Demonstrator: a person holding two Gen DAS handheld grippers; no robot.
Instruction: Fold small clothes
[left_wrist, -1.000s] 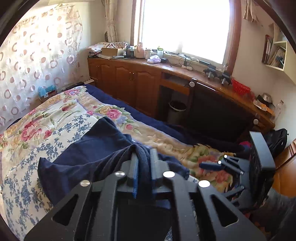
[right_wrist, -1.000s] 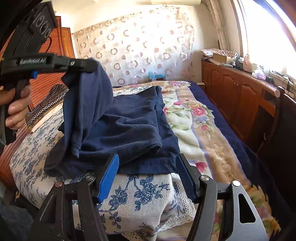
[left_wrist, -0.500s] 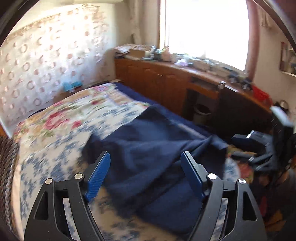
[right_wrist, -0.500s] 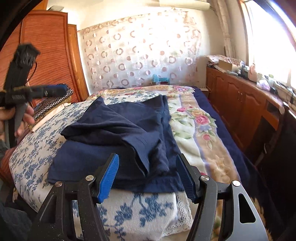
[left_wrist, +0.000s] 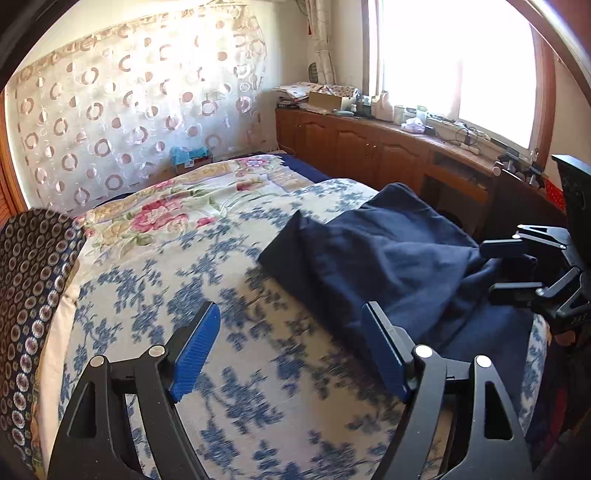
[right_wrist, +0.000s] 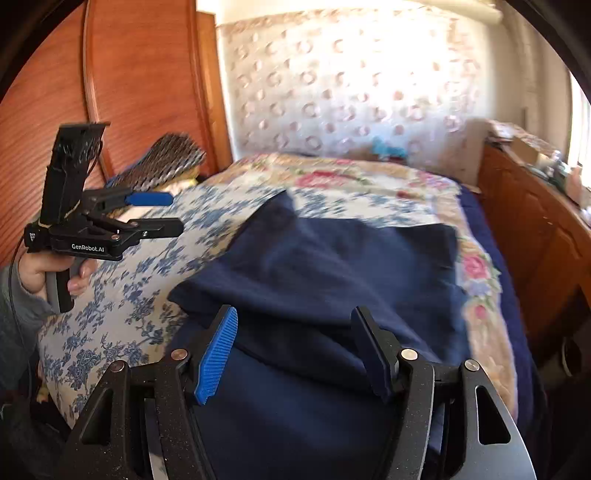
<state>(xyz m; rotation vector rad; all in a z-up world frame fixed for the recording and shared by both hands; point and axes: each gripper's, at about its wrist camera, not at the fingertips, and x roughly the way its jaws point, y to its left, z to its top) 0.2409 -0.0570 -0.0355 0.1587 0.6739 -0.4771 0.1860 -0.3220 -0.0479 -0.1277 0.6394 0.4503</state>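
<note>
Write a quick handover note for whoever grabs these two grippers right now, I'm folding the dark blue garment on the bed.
Left gripper: open, empty, over the blue-flowered bedspread beside the garment.
Right gripper: open, holding nothing, low over the near edge of the navy garment.
Garment: lies on the bed with one layer folded over on top of another; the fold looks loose and rumpled, edges not lined up.
Done: a first fold, both grippers free.
Left: probably smooth and square that fold, then fold again into a compact shape. No other clothes to fold are visible.
</note>
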